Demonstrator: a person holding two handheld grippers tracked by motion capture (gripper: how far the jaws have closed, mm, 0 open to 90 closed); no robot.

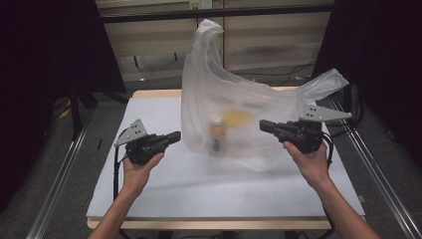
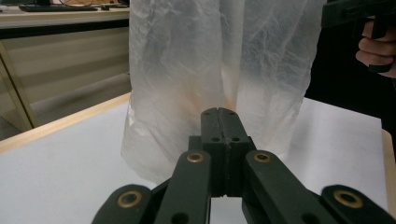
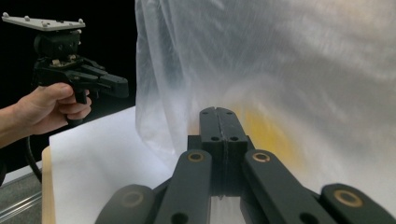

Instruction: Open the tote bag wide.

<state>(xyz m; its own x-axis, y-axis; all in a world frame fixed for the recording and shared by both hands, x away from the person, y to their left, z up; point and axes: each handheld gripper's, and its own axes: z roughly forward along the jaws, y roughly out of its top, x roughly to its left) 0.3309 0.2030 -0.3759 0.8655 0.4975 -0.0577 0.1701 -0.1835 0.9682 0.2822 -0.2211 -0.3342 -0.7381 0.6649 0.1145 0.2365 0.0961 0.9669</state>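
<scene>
A white desk [image 1: 164, 184] holds a big see-through bag [image 1: 234, 114] that stands in the middle, puffed up tall, with things already inside. The left gripper [image 1: 174, 137] waits just beside the bag, and its fingers [image 2: 219, 135] are pressed together on nothing. The right gripper [image 1: 266, 125] is at the bag's other side, fingers also pressed together and empty. So the filling looks done, and the bag's top is still open. Inside I see blurry yellow and orange shapes, too foggy to name.
</scene>
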